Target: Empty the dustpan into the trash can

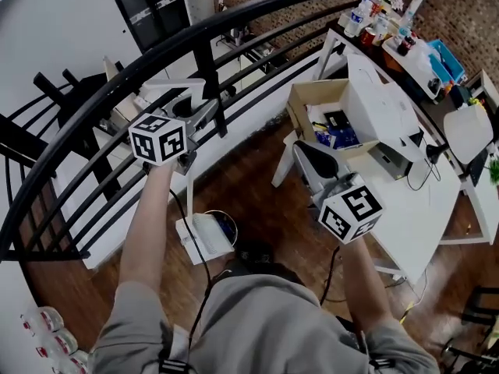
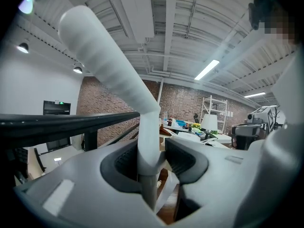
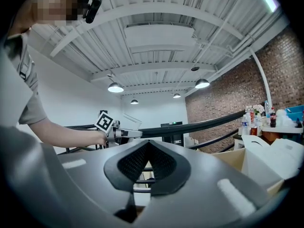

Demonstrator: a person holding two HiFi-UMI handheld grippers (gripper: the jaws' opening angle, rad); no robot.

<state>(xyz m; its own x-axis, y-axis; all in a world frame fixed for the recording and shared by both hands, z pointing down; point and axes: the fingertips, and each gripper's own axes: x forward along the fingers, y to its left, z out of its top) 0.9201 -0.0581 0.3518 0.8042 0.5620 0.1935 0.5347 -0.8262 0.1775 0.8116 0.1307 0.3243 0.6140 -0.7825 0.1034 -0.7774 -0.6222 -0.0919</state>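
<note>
Across the far left of the scene a black railing (image 1: pixel 195 33) is seen curving, with a white table (image 1: pixel 437 201) at the right and an open cardboard box (image 1: pixel 312 96) on it. Low over the wooden floor, near the person's feet, the white dustpan (image 1: pixel 204 240) is seen on its long handle (image 2: pixel 118 75), partly covering the dark round trash can (image 1: pixel 227 226) just beside it. The left gripper (image 2: pixel 151 163) is clamped on that handle. The right gripper (image 3: pixel 148 160) is held closed with nothing between its pads. Bottles (image 1: pixel 374 18) are grouped at the table's far end; their labels cannot be read.
</note>
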